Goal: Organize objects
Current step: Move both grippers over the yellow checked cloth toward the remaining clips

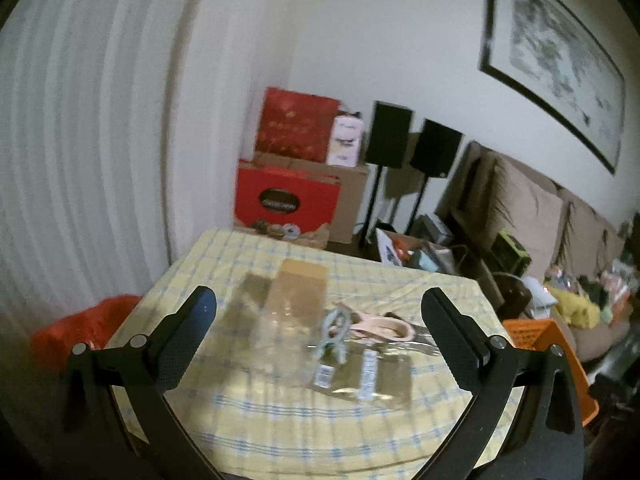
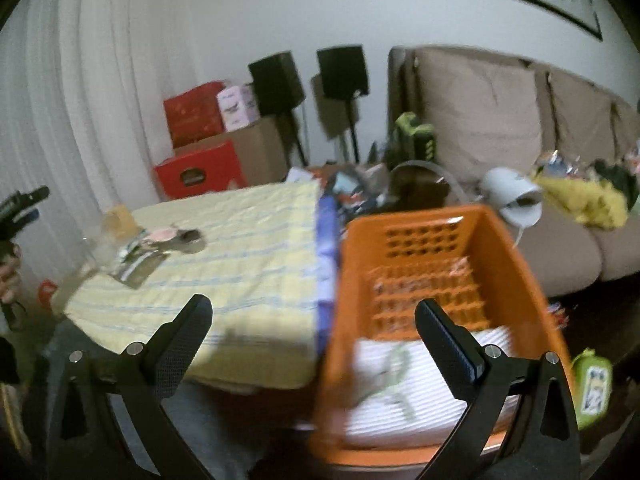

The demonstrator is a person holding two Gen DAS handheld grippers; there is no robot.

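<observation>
A table with a yellow checked cloth holds several packaged items: a clear packet with green scissors, pink scissors and a clear bag with a brown card. The same pile shows in the right wrist view. My left gripper is open and empty, hovering over the pile. My right gripper is open and empty above the near edge of an orange basket, which holds a white striped item with green scissors on it.
Red boxes and black speakers stand by the far wall. A beige sofa with clutter is at the right. An orange-red bag sits left of the table. The basket also shows in the left wrist view.
</observation>
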